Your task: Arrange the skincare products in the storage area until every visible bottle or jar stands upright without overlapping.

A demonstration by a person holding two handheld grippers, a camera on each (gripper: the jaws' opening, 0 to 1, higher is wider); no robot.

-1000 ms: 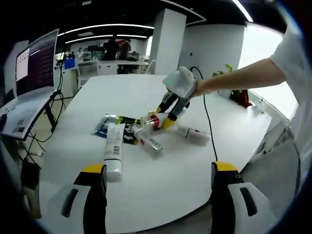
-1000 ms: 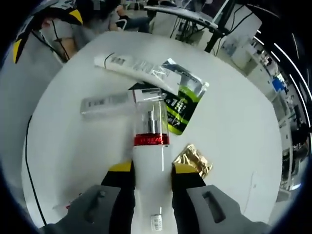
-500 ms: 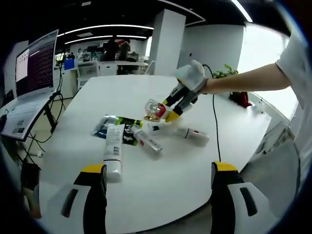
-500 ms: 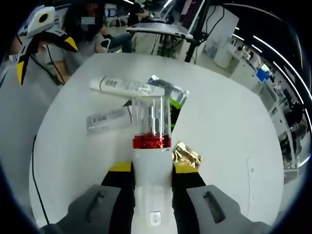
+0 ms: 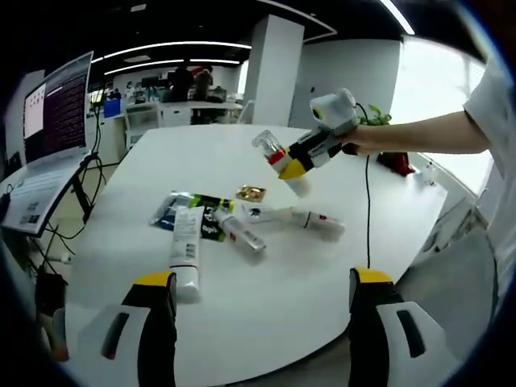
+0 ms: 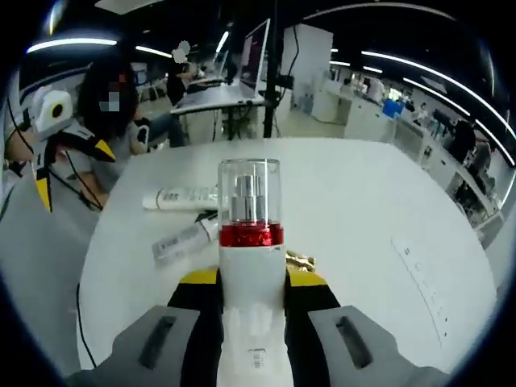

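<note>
While lifted off table: pump bottle clamped btwn right gripper fingers; left gripper fingers apart.

L gripper: low in its own view, jaws spread wide, nothing between | R gripper: raised, arm outstretched, jaws clamped on pump bottle, tilted

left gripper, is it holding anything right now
No, the left gripper hangs open above the white table, with bare tabletop between its jaws.
</note>
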